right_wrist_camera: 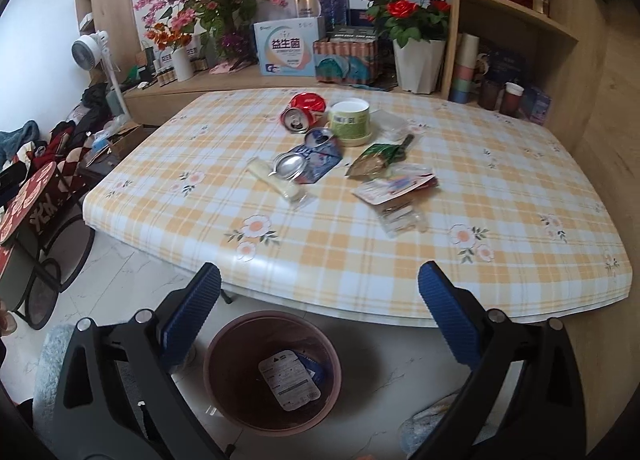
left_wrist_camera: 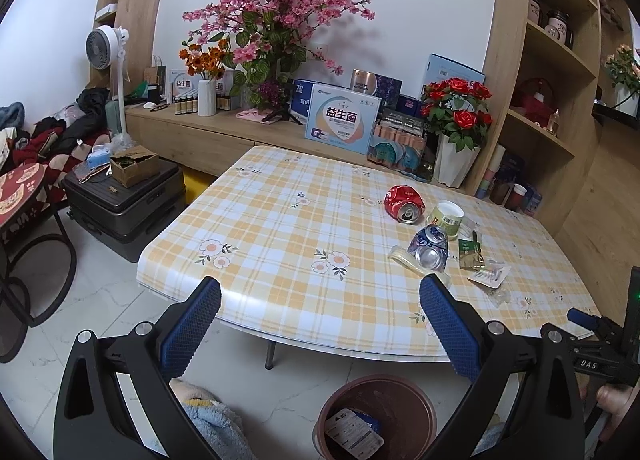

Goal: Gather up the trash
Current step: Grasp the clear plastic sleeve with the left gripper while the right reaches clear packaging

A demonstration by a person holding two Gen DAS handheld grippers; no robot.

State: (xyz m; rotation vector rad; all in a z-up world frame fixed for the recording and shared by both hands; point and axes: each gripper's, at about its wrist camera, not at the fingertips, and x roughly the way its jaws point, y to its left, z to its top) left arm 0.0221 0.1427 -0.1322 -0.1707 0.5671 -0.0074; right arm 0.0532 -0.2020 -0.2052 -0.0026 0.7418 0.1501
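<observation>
Trash lies on the plaid table [right_wrist_camera: 500,196]: a crushed red can [right_wrist_camera: 303,110], a green paper cup [right_wrist_camera: 349,120], a crushed blue can [right_wrist_camera: 316,154], a white wrapper [right_wrist_camera: 276,182], a green packet [right_wrist_camera: 374,160] and flat plastic packs [right_wrist_camera: 394,186]. The same pile shows in the left wrist view, with the red can [left_wrist_camera: 404,204] and blue can [left_wrist_camera: 429,246]. A brown bin [right_wrist_camera: 272,372] on the floor holds a white packet [right_wrist_camera: 290,382]; it also shows in the left wrist view [left_wrist_camera: 376,416]. My left gripper [left_wrist_camera: 320,296] and right gripper [right_wrist_camera: 319,284] are open and empty, at the table's near edge above the bin.
A wooden ledge [left_wrist_camera: 224,128] behind the table carries boxes, bottles and flower vases. Shelves [left_wrist_camera: 560,72] stand at the right. A suitcase [left_wrist_camera: 124,204] and a small round table [left_wrist_camera: 24,196] stand at the left on the floor.
</observation>
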